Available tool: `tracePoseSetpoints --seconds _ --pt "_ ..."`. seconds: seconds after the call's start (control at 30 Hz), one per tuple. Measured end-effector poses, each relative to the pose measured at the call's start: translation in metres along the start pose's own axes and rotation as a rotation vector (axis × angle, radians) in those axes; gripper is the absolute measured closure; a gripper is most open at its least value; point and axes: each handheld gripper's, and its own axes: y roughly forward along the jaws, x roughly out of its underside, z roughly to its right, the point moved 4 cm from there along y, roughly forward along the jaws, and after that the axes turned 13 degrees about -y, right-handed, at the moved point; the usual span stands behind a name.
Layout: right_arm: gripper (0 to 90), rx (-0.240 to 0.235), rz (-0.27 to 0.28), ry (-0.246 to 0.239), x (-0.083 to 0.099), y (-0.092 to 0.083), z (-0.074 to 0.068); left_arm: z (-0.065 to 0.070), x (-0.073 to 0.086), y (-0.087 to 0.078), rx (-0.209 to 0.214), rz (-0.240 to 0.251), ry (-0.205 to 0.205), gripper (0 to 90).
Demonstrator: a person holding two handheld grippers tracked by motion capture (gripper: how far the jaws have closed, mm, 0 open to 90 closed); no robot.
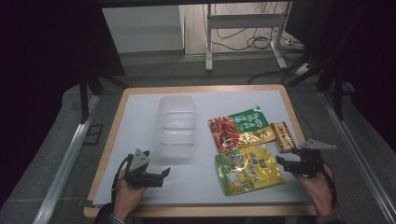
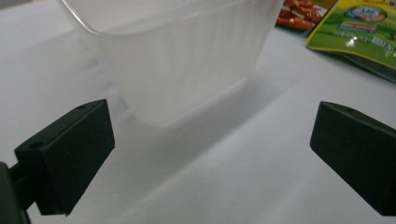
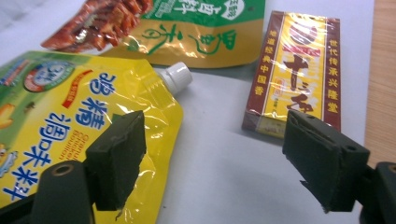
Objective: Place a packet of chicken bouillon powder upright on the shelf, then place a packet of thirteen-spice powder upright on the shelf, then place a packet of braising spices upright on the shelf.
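A clear plastic container stands empty in the middle of the white mat. Right of it lie a green and red snack pouch, a yellow spouted pouch and a small brown and yellow box. My left gripper rests low near the front edge, open, pointing at the container with nothing between its jaws. My right gripper stands open at the yellow pouch's right edge. One of its jaws hangs over the pouch near the white cap, the other in front of the box.
The white mat covers a wooden table with a raised rim. The green pouch lies just beyond the yellow one. Metal rails run along both sides of the table, and cables lie on the floor behind.
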Motion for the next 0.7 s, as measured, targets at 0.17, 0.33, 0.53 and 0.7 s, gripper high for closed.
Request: tracePoseSetpoints --seconds 0.17,0.33,0.53,0.7 --pt "9.9 -0.038 0.021 0.007 0.0020 0.0019 0.0009 0.0011 0.0011 0.0039 -0.009 -0.011 0.014 0.0" --pt "7.4 -0.039 0.022 -0.010 0.0015 0.0037 -0.0008 0.0034 0.0003 0.0030 -0.018 -0.002 0.039 0.0" --pt "7.1 -0.032 0.024 -0.010 0.0018 0.0038 0.0004 0.0039 -0.0003 0.0024 -0.021 0.004 0.039 0.0" --pt "6.5 -0.026 0.025 -0.013 0.0018 0.0037 0.0016 0.0047 -0.0004 0.0028 -0.019 -0.009 0.028 0.0"
